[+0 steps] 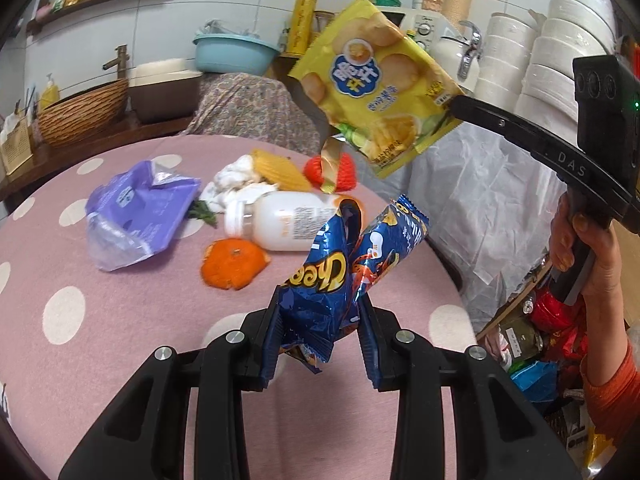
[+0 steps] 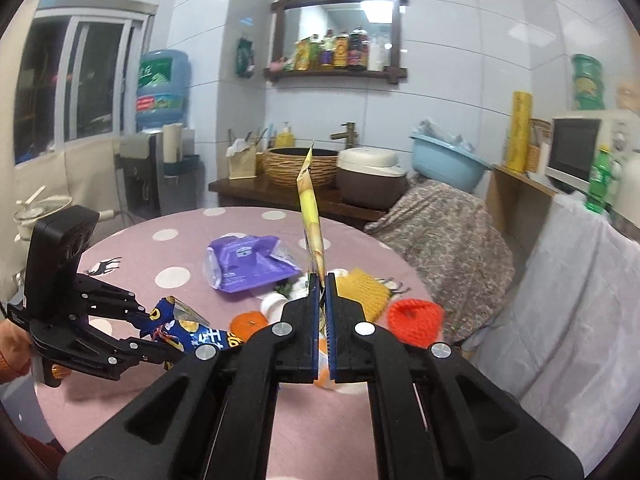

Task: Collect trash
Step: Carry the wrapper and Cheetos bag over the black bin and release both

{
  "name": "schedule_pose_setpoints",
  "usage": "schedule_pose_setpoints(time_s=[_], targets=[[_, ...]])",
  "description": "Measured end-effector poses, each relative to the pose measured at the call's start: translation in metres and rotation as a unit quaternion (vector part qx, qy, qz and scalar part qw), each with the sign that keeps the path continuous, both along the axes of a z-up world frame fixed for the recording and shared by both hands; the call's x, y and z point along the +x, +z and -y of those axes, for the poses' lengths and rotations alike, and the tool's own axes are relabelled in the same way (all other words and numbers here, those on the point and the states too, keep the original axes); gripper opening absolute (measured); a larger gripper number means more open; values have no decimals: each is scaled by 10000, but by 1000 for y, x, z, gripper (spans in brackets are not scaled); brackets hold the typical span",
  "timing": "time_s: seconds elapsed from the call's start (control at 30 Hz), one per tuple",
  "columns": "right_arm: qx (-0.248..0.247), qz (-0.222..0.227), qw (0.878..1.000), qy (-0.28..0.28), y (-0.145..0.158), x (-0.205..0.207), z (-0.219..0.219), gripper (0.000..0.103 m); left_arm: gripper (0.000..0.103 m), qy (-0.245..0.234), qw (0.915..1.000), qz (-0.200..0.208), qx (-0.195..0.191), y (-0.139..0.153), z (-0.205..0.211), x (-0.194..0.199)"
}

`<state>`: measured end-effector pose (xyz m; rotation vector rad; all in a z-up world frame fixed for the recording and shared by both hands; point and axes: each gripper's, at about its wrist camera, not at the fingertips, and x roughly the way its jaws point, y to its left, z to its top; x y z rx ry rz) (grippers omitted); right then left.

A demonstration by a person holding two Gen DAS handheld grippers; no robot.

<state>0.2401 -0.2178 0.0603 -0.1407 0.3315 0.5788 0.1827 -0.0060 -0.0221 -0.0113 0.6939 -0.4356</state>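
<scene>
Left gripper (image 1: 320, 332) pinching crumpled blue snack bag (image 1: 340, 272), lifted above table (image 1: 60, 264); light, crinkly, slippery foil, better gripping bunched part. Right gripper (image 2: 324, 296) clamping thin yellow chip bag (image 1: 376, 88) at corner, hanging limp. Farther, white bottle (image 1: 288, 220) lying rigid, maybe rolling.

White tiled walls (image 2: 460, 40) enclose the room; a wood-framed mirror (image 2: 340, 20) hangs over a shelf of bottles (image 2: 336, 54), above a dark wooden counter (image 2: 256, 192) with a woven basin (image 2: 298, 166) and brass tap (image 2: 348, 134). A sliding window (image 2: 80, 76) shows dark at the left, near a water dispenser (image 2: 160, 88); the round surface wears a pink polka-dot cloth (image 2: 160, 260). At the right stand a microwave (image 2: 580, 152), a blue plastic basin (image 2: 448, 164) on a floral-covered object (image 2: 448, 240), and stacked white paper rolls (image 1: 532, 60).
</scene>
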Motion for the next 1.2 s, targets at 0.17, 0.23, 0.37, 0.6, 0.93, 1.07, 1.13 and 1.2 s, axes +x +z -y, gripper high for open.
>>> schedule_pose_setpoints(time_s=[0.17,0.23,0.37,0.6,0.93,1.07,1.13,1.2], targets=[[-56,-61,9971,-754,-6,-14,50,3,34,-322,9995,17,26,2,30,3],[-130,-127,9941,-1073,-13,-17,68,3,34,-471,9989,-33,-32,2,43,7],[-237,-376,9856,-1632,-33,-16,103,3,34,-720,9972,-168,-135,-1,66,19],[-252,-1324,9623,-2364,-112,18,155,3,34,-1057,9941,-257,-51,-4,110,36],[96,-2471,9309,-2689,-233,82,184,4,34,-1282,9909,-396,118,-10,157,58],[-45,-2600,9259,-2741,-255,99,178,4,34,-1336,9897,-482,162,-13,172,67],[-93,-2695,9240,-2710,-264,106,176,4,34,-1337,9896,-492,211,-15,179,72],[-157,-2711,9228,-2731,-270,110,174,5,34,-1354,9889,-570,213,-17,186,78]])
